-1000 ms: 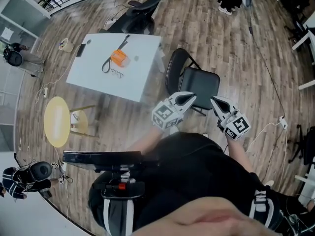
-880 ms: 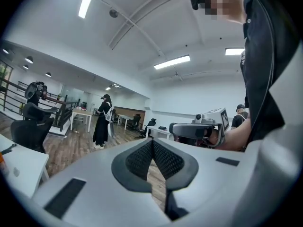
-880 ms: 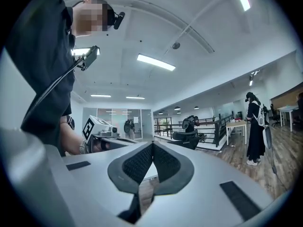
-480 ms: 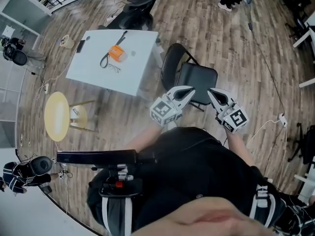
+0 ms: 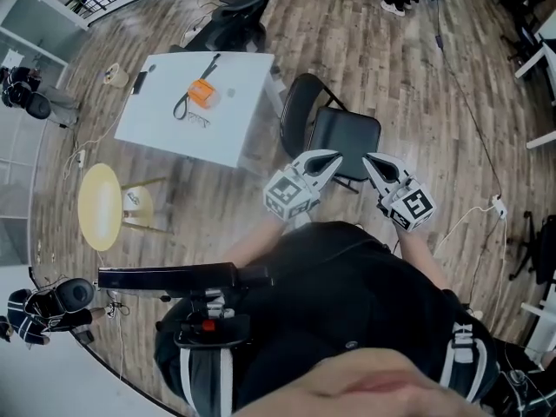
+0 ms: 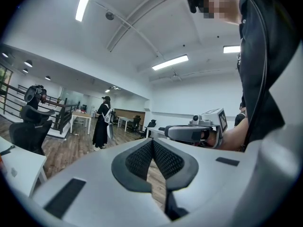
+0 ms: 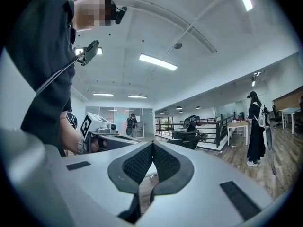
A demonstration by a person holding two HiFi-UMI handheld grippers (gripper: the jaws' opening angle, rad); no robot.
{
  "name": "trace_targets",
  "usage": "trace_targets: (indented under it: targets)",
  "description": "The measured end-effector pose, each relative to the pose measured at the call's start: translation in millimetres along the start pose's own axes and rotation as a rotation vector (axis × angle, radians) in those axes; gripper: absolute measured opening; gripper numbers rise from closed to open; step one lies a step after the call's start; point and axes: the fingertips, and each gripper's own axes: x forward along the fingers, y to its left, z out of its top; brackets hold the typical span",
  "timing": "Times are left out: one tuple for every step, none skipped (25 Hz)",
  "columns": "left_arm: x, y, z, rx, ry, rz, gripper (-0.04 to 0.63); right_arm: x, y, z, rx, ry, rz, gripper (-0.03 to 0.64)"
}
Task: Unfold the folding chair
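Observation:
The black folding chair (image 5: 346,134) stands open on the wooden floor, its seat flat and its round back (image 5: 298,111) towards the white table. My left gripper (image 5: 334,156) and right gripper (image 5: 368,158) hover side by side before the seat's near edge, apart from it. Both point level and are shut with nothing between the pads. In the left gripper view its jaws (image 6: 152,141) meet tip to tip, and the right gripper (image 6: 189,132) shows beyond them. The right gripper view shows its jaws (image 7: 152,144) closed too, with the left gripper (image 7: 106,138) beside them.
A white table (image 5: 228,127) left of the chair carries an orange object (image 5: 202,94) and a strap. A yellow round stool (image 5: 100,207) stands further left, an office chair (image 5: 233,23) behind the table. A cable (image 5: 469,115) runs across the floor at right. A person in black (image 6: 101,122) stands far off.
Both grippers have edged a little up the picture towards the chair, staying shut. The chair stands as before.

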Motion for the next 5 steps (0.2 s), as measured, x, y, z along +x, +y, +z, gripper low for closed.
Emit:
trace_targets:
  targets:
    - [0.6, -0.5, -0.5, -0.002, 0.000, -0.001, 0.005, -0.8, -0.7, -1.1, 0.005, 0.001, -0.001, 0.008]
    - [1.1, -1.2, -0.6, -0.004, -0.001, -0.002, 0.005, -1.9, -1.2, -1.8, 0.009, 0.001, -0.002, 0.008]
    - [1.5, -2.0, -0.4, -0.005, -0.002, -0.003, 0.005, -3.4, -1.7, -2.3, 0.013, 0.002, -0.004, 0.008]
    - [1.9, -2.9, 0.1, -0.006, -0.003, -0.004, 0.005, -5.1, -2.4, -2.7, 0.017, 0.002, -0.007, 0.008]
    - [2.3, -3.9, 0.5, -0.007, -0.004, -0.005, 0.005, -6.8, -3.2, -3.1, 0.021, 0.003, -0.010, 0.008]
